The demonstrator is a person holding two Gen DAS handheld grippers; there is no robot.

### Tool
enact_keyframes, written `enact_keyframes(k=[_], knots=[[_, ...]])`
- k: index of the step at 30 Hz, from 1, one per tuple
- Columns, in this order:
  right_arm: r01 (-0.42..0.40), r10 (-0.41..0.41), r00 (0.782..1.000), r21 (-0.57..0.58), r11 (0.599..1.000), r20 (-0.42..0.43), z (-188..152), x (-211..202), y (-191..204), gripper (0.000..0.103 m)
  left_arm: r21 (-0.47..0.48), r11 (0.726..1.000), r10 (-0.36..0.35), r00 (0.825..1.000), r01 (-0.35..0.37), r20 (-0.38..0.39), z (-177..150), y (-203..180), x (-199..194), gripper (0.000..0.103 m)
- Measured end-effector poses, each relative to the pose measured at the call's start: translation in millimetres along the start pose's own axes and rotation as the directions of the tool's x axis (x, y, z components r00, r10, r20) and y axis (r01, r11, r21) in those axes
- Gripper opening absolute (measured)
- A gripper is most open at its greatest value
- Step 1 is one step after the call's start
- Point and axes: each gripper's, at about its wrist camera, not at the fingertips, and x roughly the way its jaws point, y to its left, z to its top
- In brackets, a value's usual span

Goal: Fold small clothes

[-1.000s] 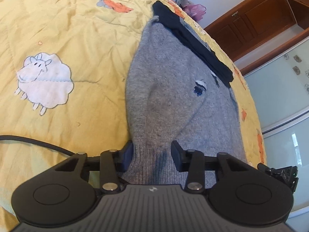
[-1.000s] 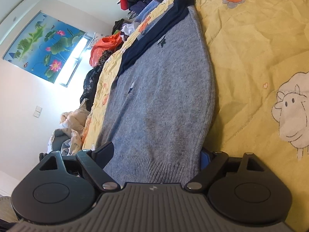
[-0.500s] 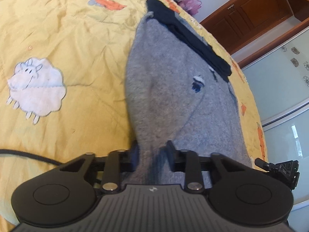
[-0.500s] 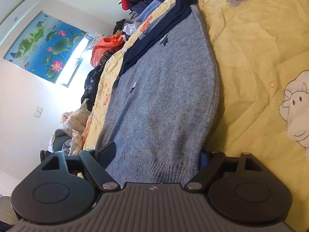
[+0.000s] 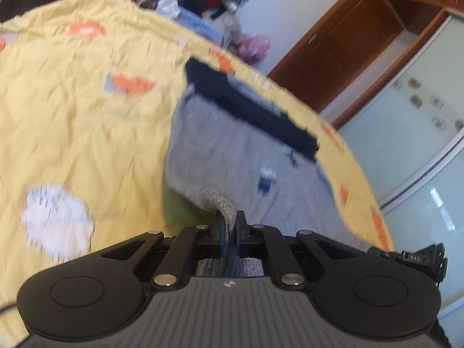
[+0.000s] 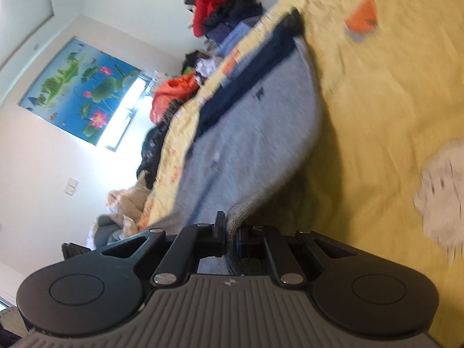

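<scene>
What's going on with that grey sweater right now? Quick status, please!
Left tool shut on grey sweater hem. Right tool shut on the same hem. Near edge raised off yellow bedspread. Nothing in the way.

A grey knitted sweater (image 5: 232, 150) with a navy collar band at one o'clock lies on a yellow bedspread (image 5: 72, 116), its ribbed hem pinched up at six o'clock.
</scene>
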Motion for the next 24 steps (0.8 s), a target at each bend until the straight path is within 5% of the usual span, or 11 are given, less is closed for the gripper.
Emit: enact_keyframes(k=[10,24], knots=[[-0.043,0.044,0.989,-0.009,0.999,0.143,122,51,7,0.015,0.023,0.997,-0.077,0.984,0.074,0.162,98,-25,64,0.007],[0.010,-0.053,0.952,0.143,0.990,0.300,283,149,-75,0.015,-0.041,0.999,0.009,0.969,0.001,0.248,241,-8,207,0.007]])
